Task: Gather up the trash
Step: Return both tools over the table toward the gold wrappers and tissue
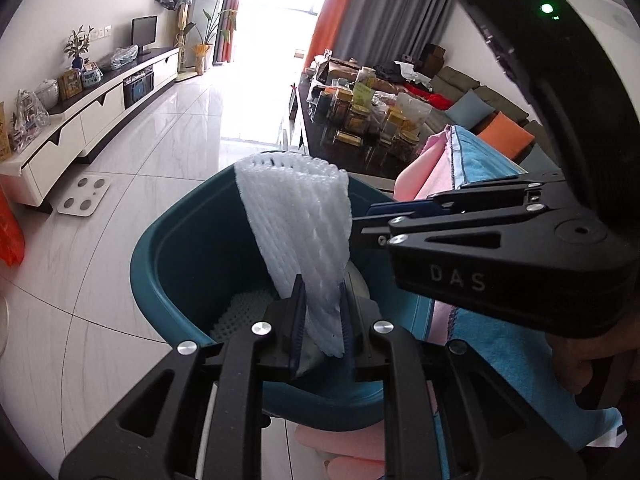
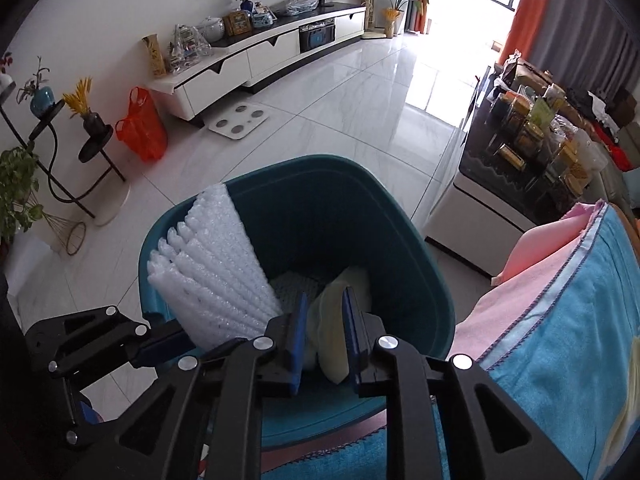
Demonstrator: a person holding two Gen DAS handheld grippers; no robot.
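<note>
I have my left gripper (image 1: pixel 322 322) clenched on the lower end of a white foam-mesh fruit sleeve (image 1: pixel 298 232), which stands up and away from the fingers, its long axis running forward and leaning a little left over the mouth of the teal plastic bin (image 1: pixel 168 248). So the sleeve lies straight ahead of that claw and directly above the opening; the coming move, as I judge it, only needs the jaws to part and the sleeve should fall in.

My right gripper (image 2: pixel 324 340) comes in from the right side at about the same height. Its blue-padded fingers (image 2: pixel 298 344) sit either side of a pale yellowish crumpled wad (image 2: pixel 340 320) (paper or soft wrapping, I cannot say which), and they appear to pinch it, though the contact is not crisp. That wad hangs inside the bin's rim, low over white mesh litter (image 2: pixel 292 280) already on the bottom.

Both grippers point down and forward into the bin, close together, the left one's sleeve nearly brushing the right one's linkage. The left is nearer the bin's left wall. A blue and pink cloth (image 2: pixel 560 320) drapes just beside the bin on the right.
</note>
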